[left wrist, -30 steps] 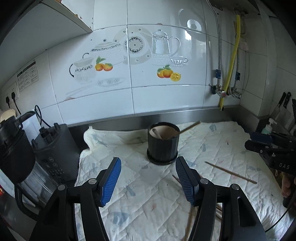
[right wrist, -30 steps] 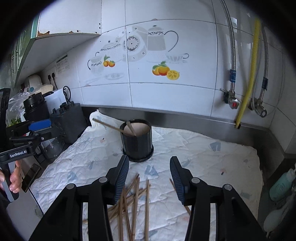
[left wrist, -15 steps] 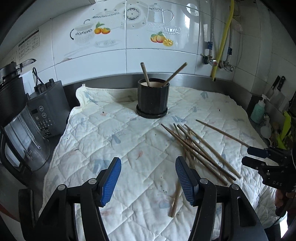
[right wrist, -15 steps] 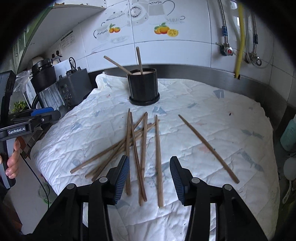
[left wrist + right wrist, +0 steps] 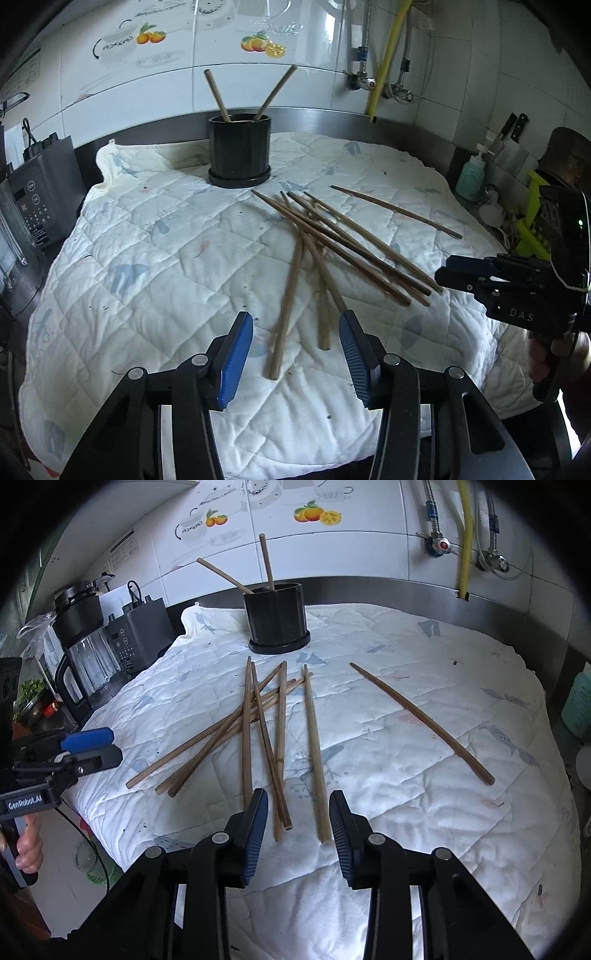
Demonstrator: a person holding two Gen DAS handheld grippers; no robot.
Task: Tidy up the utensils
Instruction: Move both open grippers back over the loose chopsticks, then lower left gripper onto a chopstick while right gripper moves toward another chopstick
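While chopsticks point(image 5: 280, 738) lie loose | left hand-held gripper point(image 5: 295, 354) closing, nothing pinched | right hand-held gripper point(image 5: 297, 825) closing, nothing pinched

Two black plastic claws: left claw point(image 5: 296, 350) with bright blue ribbed pads, silver pivot screws; right claw point(image 5: 298, 825) with darker navy pads. White lettering "DAS" and "GenRobot.AI" on black handles; thin black cable below the latter.
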